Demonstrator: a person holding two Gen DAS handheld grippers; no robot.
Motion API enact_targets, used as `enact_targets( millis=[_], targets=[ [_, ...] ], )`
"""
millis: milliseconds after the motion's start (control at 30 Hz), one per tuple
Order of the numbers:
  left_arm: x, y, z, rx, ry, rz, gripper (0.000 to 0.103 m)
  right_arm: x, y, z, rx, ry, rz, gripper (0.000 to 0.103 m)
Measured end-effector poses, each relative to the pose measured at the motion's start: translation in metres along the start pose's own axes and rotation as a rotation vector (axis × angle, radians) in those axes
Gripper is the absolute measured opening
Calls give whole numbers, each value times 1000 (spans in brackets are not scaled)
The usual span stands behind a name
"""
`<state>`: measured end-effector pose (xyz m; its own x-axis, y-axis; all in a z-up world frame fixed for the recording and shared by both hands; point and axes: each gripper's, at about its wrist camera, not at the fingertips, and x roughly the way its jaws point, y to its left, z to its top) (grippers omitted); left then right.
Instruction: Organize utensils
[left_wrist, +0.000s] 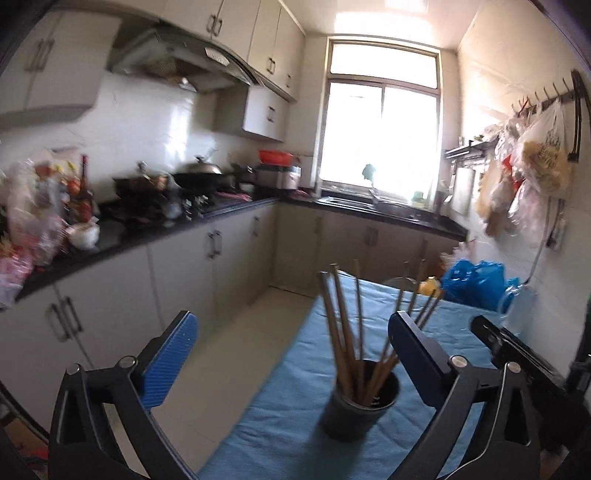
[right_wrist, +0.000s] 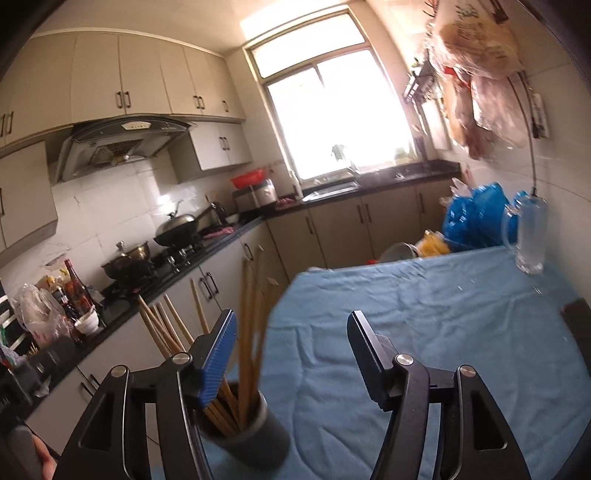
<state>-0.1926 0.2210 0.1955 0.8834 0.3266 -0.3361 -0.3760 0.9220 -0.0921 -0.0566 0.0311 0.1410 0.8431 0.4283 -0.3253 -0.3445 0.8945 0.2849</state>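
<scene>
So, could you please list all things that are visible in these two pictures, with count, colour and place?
chopsticks: several, wooden, upright in the cup
cup: one, dark grey, on the cloth
cloth: one, light blue, covering the table
glass jug: one, clear, far right table corner
plastic bags: blue, behind the table
wok: one, dark, on the stove
left gripper: black with blue pads, open
right gripper: same, open

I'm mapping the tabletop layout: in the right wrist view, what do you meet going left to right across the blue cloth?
Dark cylindrical cup holding wooden chopsticks → bare stretch of blue tablecloth → clear glass mug near the wall.
</scene>
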Motion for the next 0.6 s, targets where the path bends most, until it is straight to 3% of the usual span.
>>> enact_targets(
  millis=[267, 467, 600],
  targets=[
    [-17, -8, -21, 73, -7, 91, 103, -25, -12, -36, -7, 78, -60, 72],
    [-32, -12, -40, 87, -36, 109, 103, -40, -20, -59, 3, 109, -104, 73],
    [-34, -18, -54, 88, 1, 80, 103, -47, -25, -72, -8, 111, -131, 74]
  ],
)
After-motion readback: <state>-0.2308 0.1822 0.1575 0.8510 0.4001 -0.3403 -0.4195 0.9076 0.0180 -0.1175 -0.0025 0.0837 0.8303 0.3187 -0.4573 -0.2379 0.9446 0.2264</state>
